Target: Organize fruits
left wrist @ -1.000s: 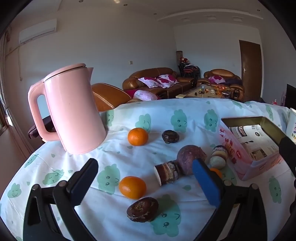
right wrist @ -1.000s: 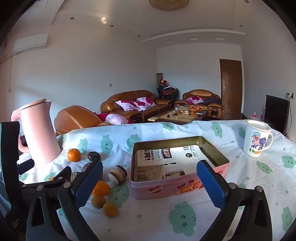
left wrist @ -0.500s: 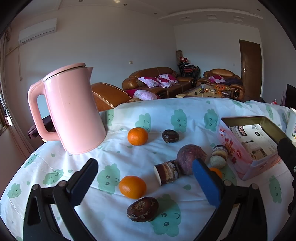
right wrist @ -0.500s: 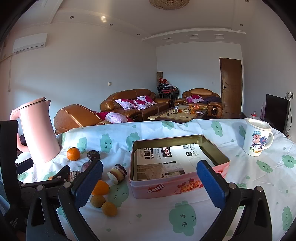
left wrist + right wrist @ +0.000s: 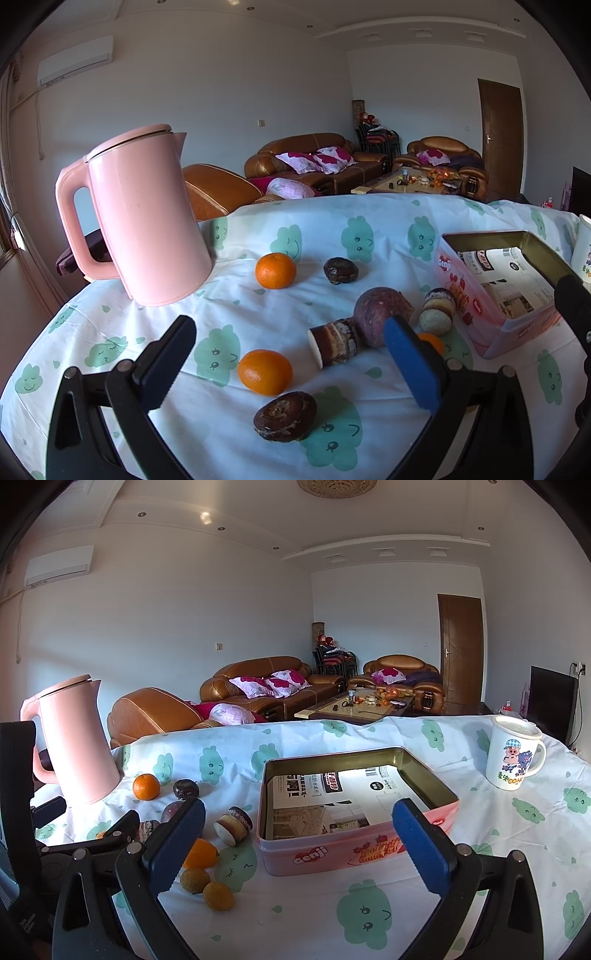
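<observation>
Left gripper (image 5: 288, 363): jaws wide, empty — the near orange (image 5: 265, 372) lies between the fingertips, toward 6 o'clock of the far orange (image 5: 275, 270).
Right gripper (image 5: 295, 845): jaws wide, empty, facing the tin (image 5: 354, 853); fruit at its 9 o'clock.
Axis: round, none.
Nearer: left, I judge.
Tin: 3 o'clock of the near orange.

Behind the left gripper's blue finger (image 5: 410, 363), only a sliver of 1 orange fruit (image 5: 430, 341). Mug (image 5: 583, 247) cut by the frame's right edge. Purple fruit (image 5: 173, 809) mostly hidden behind the right gripper's finger (image 5: 177, 845).
</observation>
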